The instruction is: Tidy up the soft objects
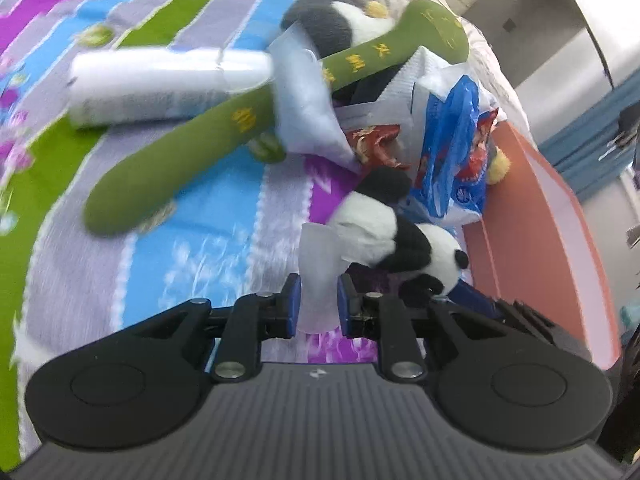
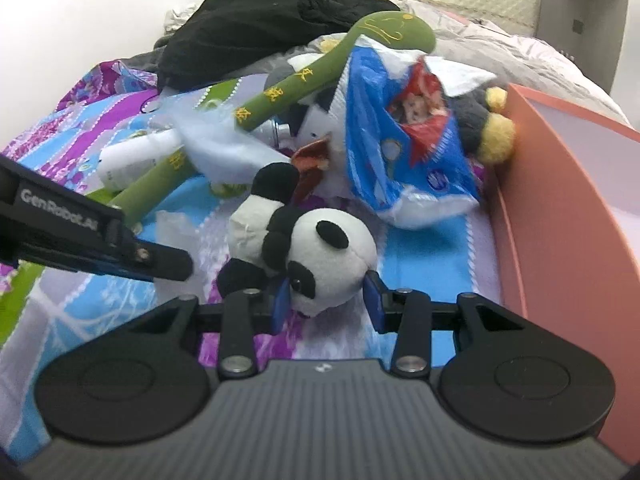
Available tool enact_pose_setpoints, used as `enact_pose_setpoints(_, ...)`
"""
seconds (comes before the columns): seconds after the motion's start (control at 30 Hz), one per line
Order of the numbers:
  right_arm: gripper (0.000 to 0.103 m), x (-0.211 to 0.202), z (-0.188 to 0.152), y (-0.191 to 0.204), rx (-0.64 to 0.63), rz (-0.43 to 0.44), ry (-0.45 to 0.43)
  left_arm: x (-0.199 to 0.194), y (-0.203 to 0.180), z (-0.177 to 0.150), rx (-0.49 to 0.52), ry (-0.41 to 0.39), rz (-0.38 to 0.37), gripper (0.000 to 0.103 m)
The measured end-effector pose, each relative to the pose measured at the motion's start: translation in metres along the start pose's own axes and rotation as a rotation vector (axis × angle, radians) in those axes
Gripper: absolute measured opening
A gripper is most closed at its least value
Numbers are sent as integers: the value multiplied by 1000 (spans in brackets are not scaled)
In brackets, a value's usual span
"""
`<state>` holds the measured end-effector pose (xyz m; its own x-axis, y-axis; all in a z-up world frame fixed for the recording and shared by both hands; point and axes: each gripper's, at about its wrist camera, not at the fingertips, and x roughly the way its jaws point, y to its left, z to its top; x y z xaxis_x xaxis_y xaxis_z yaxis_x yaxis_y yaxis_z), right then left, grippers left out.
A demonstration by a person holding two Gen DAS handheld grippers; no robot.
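A black-and-white panda plush [image 2: 320, 248] lies on the striped bedspread [image 2: 420, 264]; it also shows in the left wrist view [image 1: 400, 240]. My right gripper [image 2: 328, 300] is shut on the panda's head. My left gripper [image 1: 318, 300] is shut on a strip of thin clear plastic [image 1: 318, 272] beside the panda. A long green snake plush [image 1: 224, 120] lies across the pile behind; it shows in the right wrist view [image 2: 304, 80] too. A grey, white and yellow plush [image 2: 492, 128] lies partly under bags.
A salmon-pink box [image 2: 568, 208] stands at the right, open side up. A blue plastic bag [image 2: 404, 152], a white bottle [image 1: 160, 84], a white pouch [image 1: 308, 112] and dark clothes [image 2: 272, 20] crowd the bed behind. The left gripper's arm [image 2: 80, 236] crosses the right wrist view.
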<state>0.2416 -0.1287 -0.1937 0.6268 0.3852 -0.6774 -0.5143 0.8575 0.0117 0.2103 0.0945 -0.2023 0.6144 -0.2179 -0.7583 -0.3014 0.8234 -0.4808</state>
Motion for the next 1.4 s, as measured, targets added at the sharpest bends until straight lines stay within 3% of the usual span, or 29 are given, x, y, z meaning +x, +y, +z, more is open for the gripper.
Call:
enact_pose_setpoints(0.4,42,-57,-30,20,37,-63,84,-50,-4,-49,32,-13,30,22)
enact_pose_setpoints(0.7,43,-80,-51,39,23,-33,169,-45,-9,-80,-7,25,27,22)
enact_pose_setpoints(0.87,45,-83,-51,31,-12,2,187,-39,-5,-77,-6,26,35,22)
enact_pose_setpoints(0.97,47,-85,-47,31,-75,-14,191,-36,1,-75,-22,32,20,22)
enact_pose_setpoints(1.1,60,-90,-32,35,-184,-39,143,-35,4,-76,-37,28,15,22)
enact_pose_setpoints(1.2,60,-86,-22,40,-283,5,132,-35,3,-77,-27,21,16,22)
enact_pose_setpoints(1.4,59,-58,-16,52,-447,16,212,-43,3,-79,-4,4,24,23)
